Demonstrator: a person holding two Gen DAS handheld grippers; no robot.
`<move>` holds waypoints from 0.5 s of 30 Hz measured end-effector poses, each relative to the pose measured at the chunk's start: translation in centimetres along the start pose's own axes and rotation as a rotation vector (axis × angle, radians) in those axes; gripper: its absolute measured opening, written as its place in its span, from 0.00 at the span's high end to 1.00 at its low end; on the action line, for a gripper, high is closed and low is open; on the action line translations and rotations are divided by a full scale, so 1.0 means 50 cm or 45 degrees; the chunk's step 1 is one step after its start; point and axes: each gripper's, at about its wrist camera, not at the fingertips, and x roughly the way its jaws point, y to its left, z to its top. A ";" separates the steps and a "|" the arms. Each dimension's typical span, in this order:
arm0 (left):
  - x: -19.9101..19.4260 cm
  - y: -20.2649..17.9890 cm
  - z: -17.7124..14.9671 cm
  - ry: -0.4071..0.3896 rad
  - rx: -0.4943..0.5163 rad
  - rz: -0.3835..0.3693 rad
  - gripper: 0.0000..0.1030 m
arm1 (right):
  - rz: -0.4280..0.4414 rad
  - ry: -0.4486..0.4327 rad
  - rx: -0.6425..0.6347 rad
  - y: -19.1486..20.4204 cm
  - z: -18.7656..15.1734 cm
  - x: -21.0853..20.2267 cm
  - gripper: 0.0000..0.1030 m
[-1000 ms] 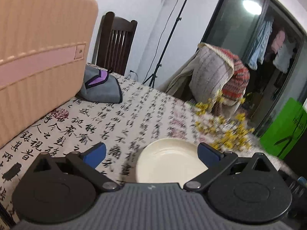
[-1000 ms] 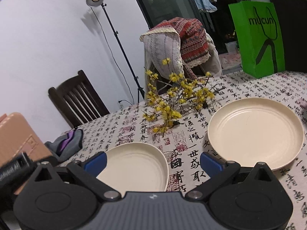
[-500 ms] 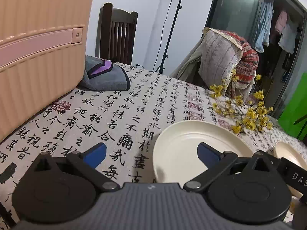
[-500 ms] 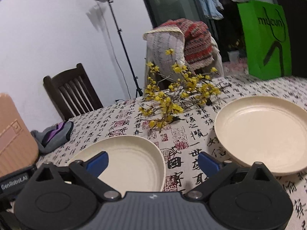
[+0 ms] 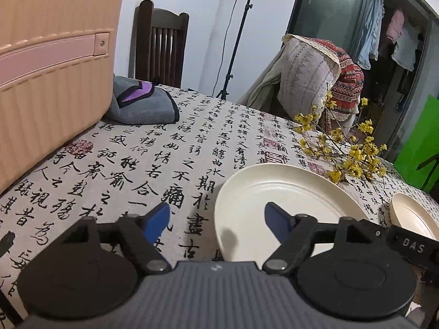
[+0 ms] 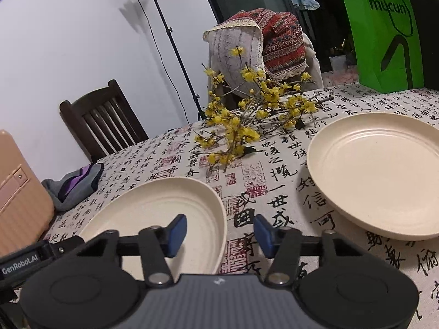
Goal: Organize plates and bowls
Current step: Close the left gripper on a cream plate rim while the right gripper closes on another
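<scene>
Two cream plates lie on the calligraphy-print tablecloth. The nearer plate (image 5: 290, 197) (image 6: 164, 208) has both grippers at it from opposite sides. My left gripper (image 5: 218, 220) straddles its left rim; the jaws are closing, and the blue pads stand clear of the rim on either side. My right gripper (image 6: 221, 234) straddles its right rim, jaws also closing and narrower, with neither pad pressing on it. The second plate (image 6: 378, 172) (image 5: 411, 216) lies apart to the right, untouched.
A pink suitcase (image 5: 52, 63) stands at the left with a grey and purple cloth (image 5: 142, 104) beside it. A yellow flowering branch (image 6: 247, 118) lies behind the plates. A green bag (image 6: 384, 30), a wooden chair (image 6: 101, 120) and a draped chair (image 6: 258, 44) ring the table.
Both grippers have sunk toward the table and closed in on the nearer plate's rims. Their jaws have narrowed, the right more than the left.
</scene>
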 end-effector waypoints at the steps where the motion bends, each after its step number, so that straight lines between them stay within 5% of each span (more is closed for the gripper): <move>1: 0.000 0.001 -0.001 0.002 -0.002 -0.005 0.28 | 0.000 0.001 -0.002 -0.001 -0.001 0.001 0.59; 11: 0.019 0.008 -0.003 0.069 -0.026 -0.064 0.63 | 0.002 0.016 0.004 -0.004 -0.004 0.011 0.79; 15: 0.020 0.010 -0.004 0.070 -0.030 -0.067 0.66 | -0.009 0.018 0.015 -0.008 -0.004 0.013 0.84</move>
